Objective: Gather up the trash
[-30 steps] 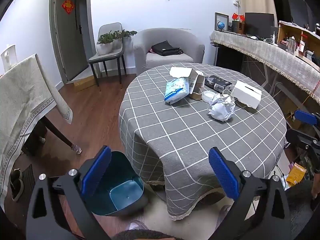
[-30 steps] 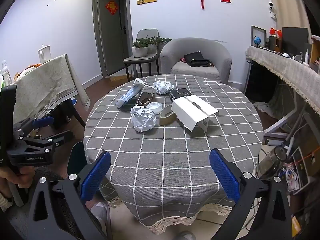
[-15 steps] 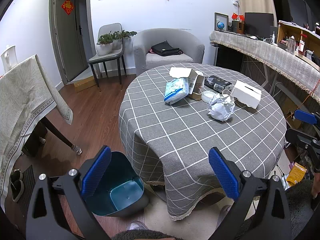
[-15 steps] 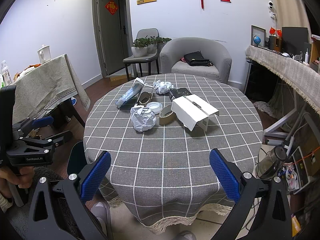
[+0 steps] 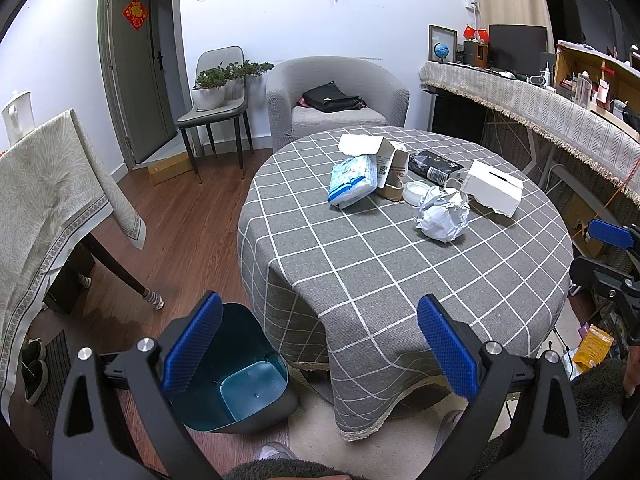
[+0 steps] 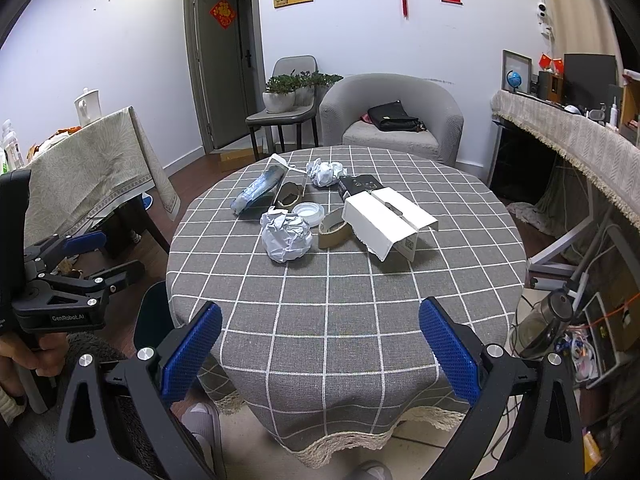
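Trash lies in a cluster on a round table with a grey checked cloth (image 6: 344, 304): a crumpled paper ball (image 6: 286, 237) (image 5: 442, 215), a white box (image 6: 386, 222) (image 5: 492, 193), a tape roll (image 6: 334, 233), a white lid (image 6: 308, 213), a blue-white packet (image 5: 352, 180) (image 6: 256, 189), a dark pouch (image 6: 358, 186) and a smaller paper wad (image 6: 325, 171). A teal bin (image 5: 240, 384) stands on the floor left of the table. My left gripper (image 5: 320, 356) is open and empty above the bin and table edge. My right gripper (image 6: 320, 356) is open and empty at the near table edge.
A second table with a beige cloth (image 5: 48, 184) stands at the left. A grey armchair (image 5: 336, 100) with a black bag and a chair with plants (image 5: 216, 100) stand behind. A long counter (image 5: 560, 116) runs along the right. Cables and clutter (image 6: 576, 320) lie on the floor at the right.
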Motion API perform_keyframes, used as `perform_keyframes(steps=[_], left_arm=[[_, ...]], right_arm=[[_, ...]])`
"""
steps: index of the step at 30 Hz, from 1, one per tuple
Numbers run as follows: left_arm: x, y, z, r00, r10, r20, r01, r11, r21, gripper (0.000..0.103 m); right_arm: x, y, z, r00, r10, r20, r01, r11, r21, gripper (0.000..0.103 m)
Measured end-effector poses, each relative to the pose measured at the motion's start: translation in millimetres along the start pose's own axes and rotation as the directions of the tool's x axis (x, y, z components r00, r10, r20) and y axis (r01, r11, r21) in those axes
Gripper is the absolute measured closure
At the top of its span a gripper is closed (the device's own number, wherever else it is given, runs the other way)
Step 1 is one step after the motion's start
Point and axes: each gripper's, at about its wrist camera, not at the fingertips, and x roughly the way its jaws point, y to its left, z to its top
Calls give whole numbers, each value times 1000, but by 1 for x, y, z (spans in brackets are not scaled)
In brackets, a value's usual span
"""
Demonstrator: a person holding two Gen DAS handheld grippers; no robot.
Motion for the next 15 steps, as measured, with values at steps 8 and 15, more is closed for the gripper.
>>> perform_keyframes(steps=[8, 15], left_arm=[[-1, 0, 0, 1000, 0, 0, 0, 1000, 1, 4], [0, 0, 0, 1000, 1, 1, -1, 1000, 2, 4]], right_arm=[[2, 3, 2, 1000, 0, -2, 0, 1000, 0, 3], [1, 0, -1, 1000, -1, -6, 1, 1000, -3, 3]])
